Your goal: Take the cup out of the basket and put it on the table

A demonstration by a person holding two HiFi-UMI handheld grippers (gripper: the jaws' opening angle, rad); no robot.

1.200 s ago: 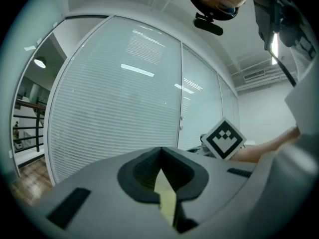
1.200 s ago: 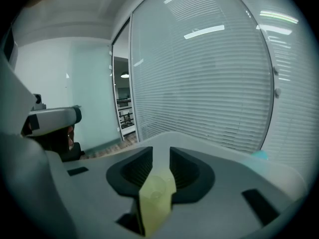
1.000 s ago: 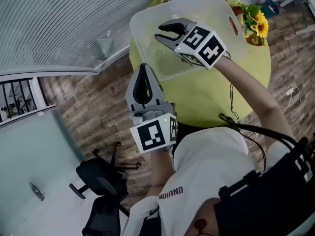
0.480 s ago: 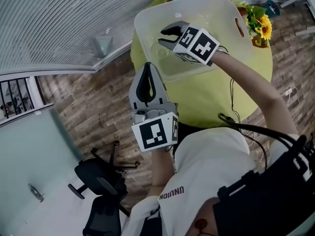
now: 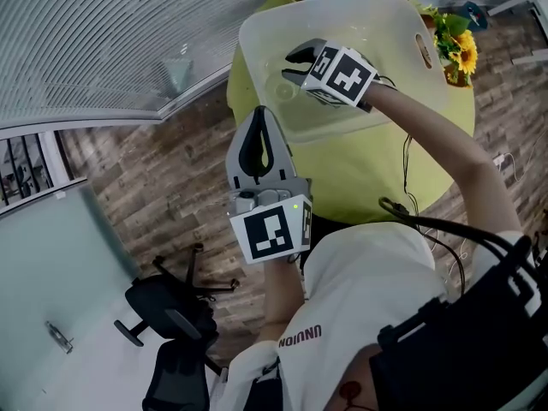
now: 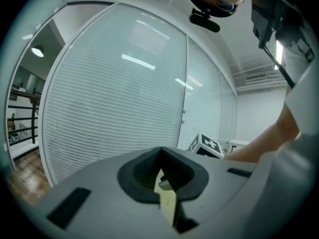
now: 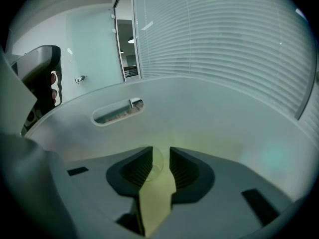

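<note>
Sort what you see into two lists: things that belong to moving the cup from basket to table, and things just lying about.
For the job: clear cup; basket; yellow-green table; right hand-held gripper, open, inside the basket at the cup.

Just about: sunflowers; office chair; left hand-held gripper, shut, held off the table.

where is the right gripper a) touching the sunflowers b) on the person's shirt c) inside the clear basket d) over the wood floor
C: the right gripper reaches down inside the basket, and the basket's wall fills the right gripper view.
</note>
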